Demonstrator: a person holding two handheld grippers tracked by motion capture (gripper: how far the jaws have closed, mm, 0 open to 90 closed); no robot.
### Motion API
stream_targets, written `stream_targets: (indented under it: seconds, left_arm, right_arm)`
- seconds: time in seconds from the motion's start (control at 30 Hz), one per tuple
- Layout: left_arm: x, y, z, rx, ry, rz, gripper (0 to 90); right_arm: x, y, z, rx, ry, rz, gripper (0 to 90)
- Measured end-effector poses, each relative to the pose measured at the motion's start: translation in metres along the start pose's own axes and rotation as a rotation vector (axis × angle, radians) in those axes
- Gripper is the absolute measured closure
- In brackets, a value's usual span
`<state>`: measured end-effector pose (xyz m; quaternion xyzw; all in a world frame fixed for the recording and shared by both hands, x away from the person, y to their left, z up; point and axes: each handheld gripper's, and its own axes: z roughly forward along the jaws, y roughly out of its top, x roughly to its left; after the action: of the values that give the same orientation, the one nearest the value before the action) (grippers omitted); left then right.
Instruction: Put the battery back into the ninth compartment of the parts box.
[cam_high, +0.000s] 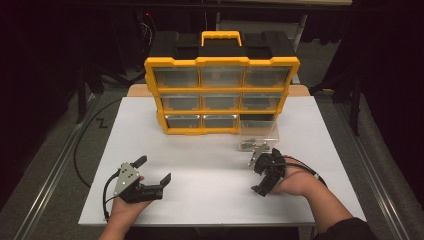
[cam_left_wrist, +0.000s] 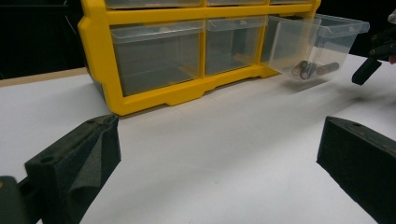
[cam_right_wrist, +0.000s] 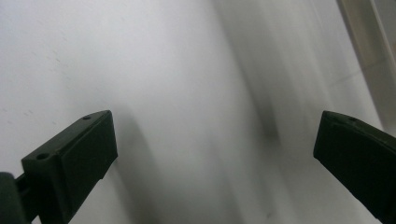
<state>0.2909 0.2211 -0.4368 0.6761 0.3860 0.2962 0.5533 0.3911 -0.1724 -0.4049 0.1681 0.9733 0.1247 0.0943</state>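
A white table (cam_high: 210, 175) carries a bright yellow organiser (cam_high: 221, 95) with a black top and a yellow handle (cam_high: 220, 37). Its drawers (cam_high: 176, 77) are clear plastic, looking grey-green against the dark inside. One clear drawer (cam_left_wrist: 317, 44) stands out on the table and holds dull silver-grey batteries (cam_left_wrist: 312, 69). The left tongs (cam_high: 152, 170) are matte black with a pale grey plate on top; the right tongs (cam_high: 256, 174) are black too, with a black cable. The surroundings are dark, with grey floor at the sides.
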Motion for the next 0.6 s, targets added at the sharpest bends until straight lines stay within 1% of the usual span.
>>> stream_targets:
  seconds: [0.03,0.13,0.3,0.37,0.4,0.57,0.6]
  left_arm:
    - [0.0,0.0,0.0,0.002,0.001,-0.001,0.1]
    - [0.0,-0.001,0.002,0.011,0.001,0.0,0.1]
    - [-0.001,-0.001,0.002,0.016,0.004,-0.002,0.1]
    - [0.0,0.0,0.002,0.017,0.006,-0.004,0.1]
    - [0.0,0.0,0.002,0.018,0.007,-0.005,0.1]
    - [0.0,0.0,0.003,0.027,0.011,-0.005,0.1]
    - [-0.001,0.0,0.003,0.027,0.011,-0.004,0.1]
  right_arm:
    - [0.001,0.0,0.0,-0.003,0.0,-0.006,1.0]
    - [0.004,-0.001,0.001,-0.036,-0.008,-0.002,1.0]
    - [0.004,-0.009,0.001,-0.112,-0.03,0.04,1.0]
    - [0.005,-0.012,0.0,-0.145,-0.038,0.065,1.0]
    - [0.005,-0.014,0.0,-0.164,-0.038,0.068,1.1]
    - [0.007,-0.023,0.004,-0.244,-0.06,0.111,1.0]
    - [0.007,-0.025,0.005,-0.261,-0.062,0.112,1.0]
